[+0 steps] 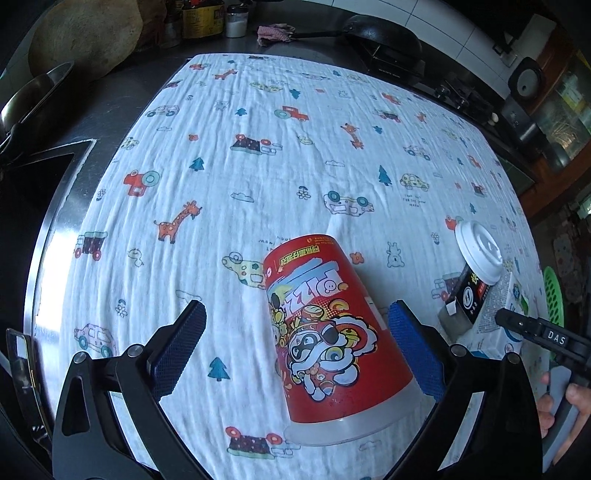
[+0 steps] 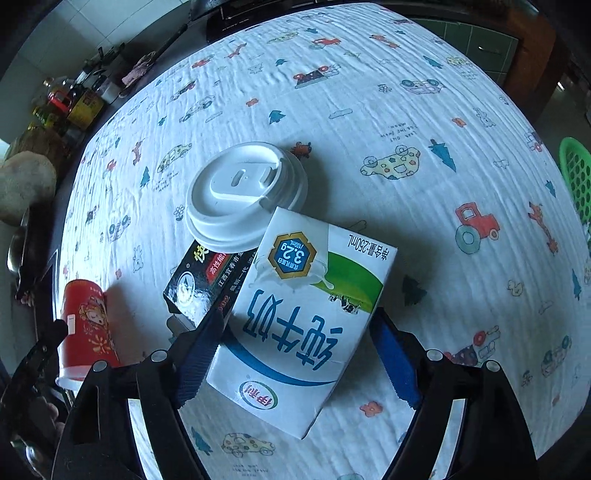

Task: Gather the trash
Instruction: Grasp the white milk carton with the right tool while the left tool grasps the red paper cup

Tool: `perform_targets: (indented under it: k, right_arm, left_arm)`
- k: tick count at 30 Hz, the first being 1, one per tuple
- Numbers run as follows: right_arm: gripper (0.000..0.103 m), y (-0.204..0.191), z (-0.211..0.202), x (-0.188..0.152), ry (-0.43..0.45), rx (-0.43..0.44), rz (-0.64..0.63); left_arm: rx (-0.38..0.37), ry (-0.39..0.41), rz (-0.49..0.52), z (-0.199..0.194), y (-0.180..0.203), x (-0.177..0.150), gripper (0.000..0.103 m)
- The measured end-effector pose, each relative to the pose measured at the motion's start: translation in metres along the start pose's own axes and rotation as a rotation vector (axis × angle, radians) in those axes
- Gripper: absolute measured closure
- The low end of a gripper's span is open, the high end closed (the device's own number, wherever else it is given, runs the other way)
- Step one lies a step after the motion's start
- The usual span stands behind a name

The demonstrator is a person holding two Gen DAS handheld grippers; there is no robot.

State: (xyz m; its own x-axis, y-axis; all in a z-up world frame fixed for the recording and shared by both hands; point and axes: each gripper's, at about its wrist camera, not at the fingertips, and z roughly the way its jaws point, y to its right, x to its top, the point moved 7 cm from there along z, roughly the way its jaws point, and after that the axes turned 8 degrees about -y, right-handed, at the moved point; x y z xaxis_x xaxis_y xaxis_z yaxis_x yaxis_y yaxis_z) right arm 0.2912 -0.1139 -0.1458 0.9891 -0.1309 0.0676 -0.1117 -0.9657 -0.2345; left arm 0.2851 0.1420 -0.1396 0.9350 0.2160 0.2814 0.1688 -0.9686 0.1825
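Note:
A red paper cup [image 1: 328,339] lies on its side on the patterned cloth [image 1: 258,155], rim toward me. My left gripper [image 1: 295,332] is open around it, the right finger touching its side. A white and green milk carton [image 2: 303,325] lies between the open jaws of my right gripper [image 2: 295,339]. A black box [image 2: 199,288] and a white cup lid [image 2: 243,195] rest just beyond it. The red cup also shows in the right wrist view [image 2: 86,325], at far left. The carton [image 1: 498,325], box [image 1: 465,295] and lid [image 1: 478,251] show in the left wrist view.
A green basket [image 2: 574,177] hangs off the table's right edge. A sink [image 1: 33,192] lies to the left. A black pan [image 1: 384,37], bottles [image 1: 201,18] and a rag [image 1: 273,33] stand on the counter behind the cloth.

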Motion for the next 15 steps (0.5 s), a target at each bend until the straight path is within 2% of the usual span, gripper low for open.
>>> perform_targets:
  k: [8,14,15]
  right_arm:
    - [0.026,-0.002,-0.002,-0.005,-0.013,-0.032,-0.094]
    - [0.027,-0.001,-0.003,-0.006,-0.017,-0.033,-0.121]
    - [0.029,-0.001,-0.004,-0.007,-0.013,-0.036,-0.133]
  left_arm:
    - [-0.034,-0.047,-0.004,0.012,0.007,-0.002,0.007]
    - [-0.079,-0.086,-0.004,0.024,0.014,-0.007,0.02]
    - [-0.085,-0.086,0.001,0.024,0.016,-0.007,0.026]
